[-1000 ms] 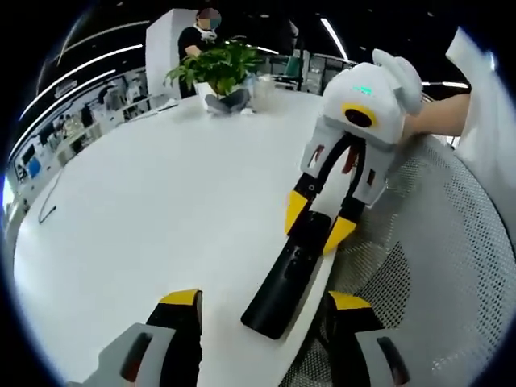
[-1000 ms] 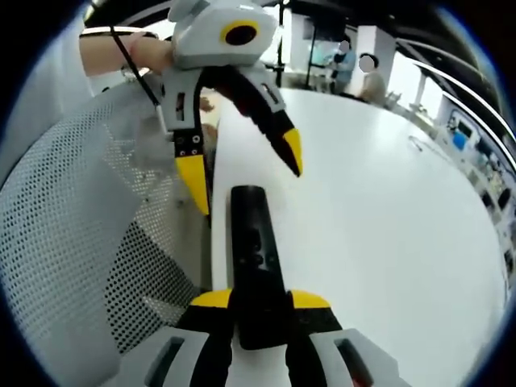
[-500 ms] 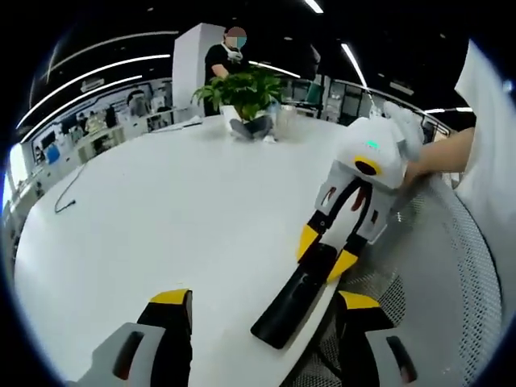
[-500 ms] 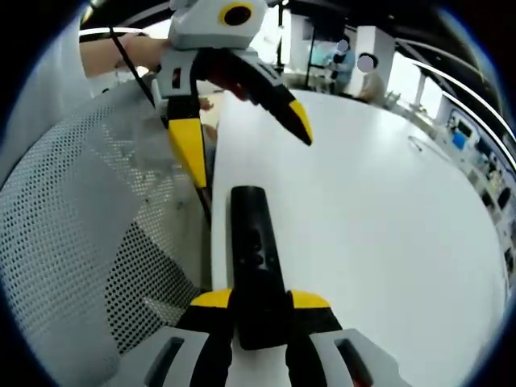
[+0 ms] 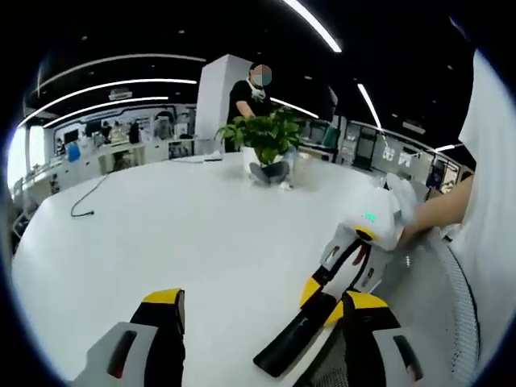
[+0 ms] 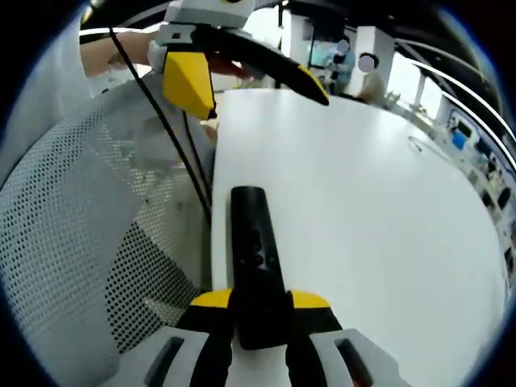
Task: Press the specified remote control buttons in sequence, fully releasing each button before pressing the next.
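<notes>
Near the edge of the white worktop point(image 6: 363, 201) lies the black remote control point(image 6: 254, 258), its near end clamped between the yellow-tipped fingers of the right gripper point(image 6: 260, 305). No brand or button lettering can be read on it; its buttons show as dim dark shapes. The left gripper point(image 5: 260, 310) hangs above the worktop with its fingers spread wide, holding nothing. Beyond stand a potted plant point(image 5: 262, 141) and a person point(image 5: 248, 93). A mesh chair back point(image 6: 89, 242) sits beside the worktop.

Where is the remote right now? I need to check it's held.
In the right gripper view, the remote lies on the white table's edge, its near end between the right gripper's jaws.
</notes>
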A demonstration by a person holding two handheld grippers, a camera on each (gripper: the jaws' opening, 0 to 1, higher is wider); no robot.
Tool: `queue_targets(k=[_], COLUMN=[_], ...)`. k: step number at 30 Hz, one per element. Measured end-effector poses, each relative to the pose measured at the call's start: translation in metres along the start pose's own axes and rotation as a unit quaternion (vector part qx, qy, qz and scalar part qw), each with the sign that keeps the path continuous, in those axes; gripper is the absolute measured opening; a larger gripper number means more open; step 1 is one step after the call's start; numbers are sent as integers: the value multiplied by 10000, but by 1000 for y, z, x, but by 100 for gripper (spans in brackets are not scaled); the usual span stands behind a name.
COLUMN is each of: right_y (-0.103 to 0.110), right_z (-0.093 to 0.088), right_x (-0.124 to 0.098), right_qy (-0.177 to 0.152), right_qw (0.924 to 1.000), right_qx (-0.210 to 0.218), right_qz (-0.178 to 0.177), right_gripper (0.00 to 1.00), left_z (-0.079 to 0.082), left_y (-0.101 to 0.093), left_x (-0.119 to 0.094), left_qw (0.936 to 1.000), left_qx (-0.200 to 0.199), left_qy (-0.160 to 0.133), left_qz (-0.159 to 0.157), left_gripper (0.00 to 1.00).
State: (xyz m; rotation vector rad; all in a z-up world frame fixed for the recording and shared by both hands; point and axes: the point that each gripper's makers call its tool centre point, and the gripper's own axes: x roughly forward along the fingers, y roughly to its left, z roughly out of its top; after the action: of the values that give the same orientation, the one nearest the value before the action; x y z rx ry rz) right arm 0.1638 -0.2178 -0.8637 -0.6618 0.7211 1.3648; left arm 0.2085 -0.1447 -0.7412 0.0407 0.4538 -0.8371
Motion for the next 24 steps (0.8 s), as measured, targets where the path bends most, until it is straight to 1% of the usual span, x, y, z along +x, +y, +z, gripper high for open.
queue_targets(k=[3,4,8,12,14,15,17,20,22,24], right_y=[0,0,0,1,1,1,1,1,1,1], right_z=[0,0,0,0,0,0,0,0,0,0], right_x=[0,0,0,0,0,0,0,0,0,0], right_qy=[1,0,-1,-1,-3,-4,-7,-10,-14,-23], right_qw=[10000,10000,10000,10000,10000,10000,10000,10000,10000,10000], right_qx=[-3,-4,-7,-10,-12,-12,-14,-13,-13,-14], right_qz=[-1,-1,-2,-6,-7,-7,-7,-7,-7,-8], right_gripper=[22,22,22,22,22,22,22,22,22,22], left_z=[9,14,23,31,35,39,44,48,48,47], left_y=[2,3,6,7,5,5,7,11,16,19], left_x=[-7,-9,-15,-21,-24,-26,-32,-38,-42,-45], left_qw=[9997,9993,9979,9958,9949,9934,9917,9895,9881,9869], left_qx=[-31,-33,-31,95,-57,-123,-164,-13,47,95], left_qy=[-222,-355,-610,-848,-976,-1108,-1233,-1350,-1375,-1400], left_qz=[55,100,213,322,253,266,313,514,688,797], left_gripper=[86,87,90,95,95,95,97,100,100,100])
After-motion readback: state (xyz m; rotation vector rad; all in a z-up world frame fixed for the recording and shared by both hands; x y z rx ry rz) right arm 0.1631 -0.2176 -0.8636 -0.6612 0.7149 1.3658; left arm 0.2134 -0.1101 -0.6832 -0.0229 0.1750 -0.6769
